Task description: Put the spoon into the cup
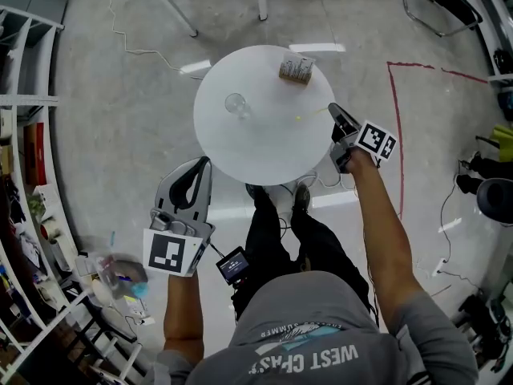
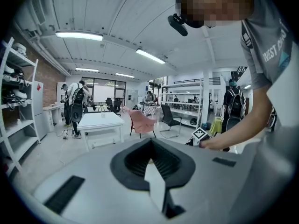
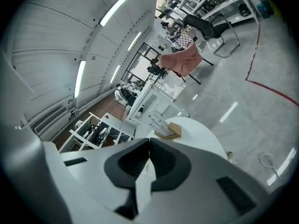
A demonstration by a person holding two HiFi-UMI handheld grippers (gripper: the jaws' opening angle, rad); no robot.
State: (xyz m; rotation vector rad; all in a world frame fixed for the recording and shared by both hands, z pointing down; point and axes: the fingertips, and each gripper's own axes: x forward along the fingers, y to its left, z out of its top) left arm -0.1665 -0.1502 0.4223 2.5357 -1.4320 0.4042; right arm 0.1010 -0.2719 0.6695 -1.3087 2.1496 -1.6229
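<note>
A clear glass cup stands upright left of the middle of the round white table. My right gripper hangs over the table's right edge with its jaws shut. A thin pale spoon sticks out from its tips toward the cup, well short of it. In the right gripper view the right gripper shows its jaws meeting, and the spoon is hard to make out there. My left gripper is off the table's near left edge, over the floor. The left gripper is shut with nothing in it.
A small cardboard holder sits at the table's far right, and the holder also shows in the right gripper view. Shelving lines the left. A red tape line marks the floor on the right. The person's legs stand against the near edge.
</note>
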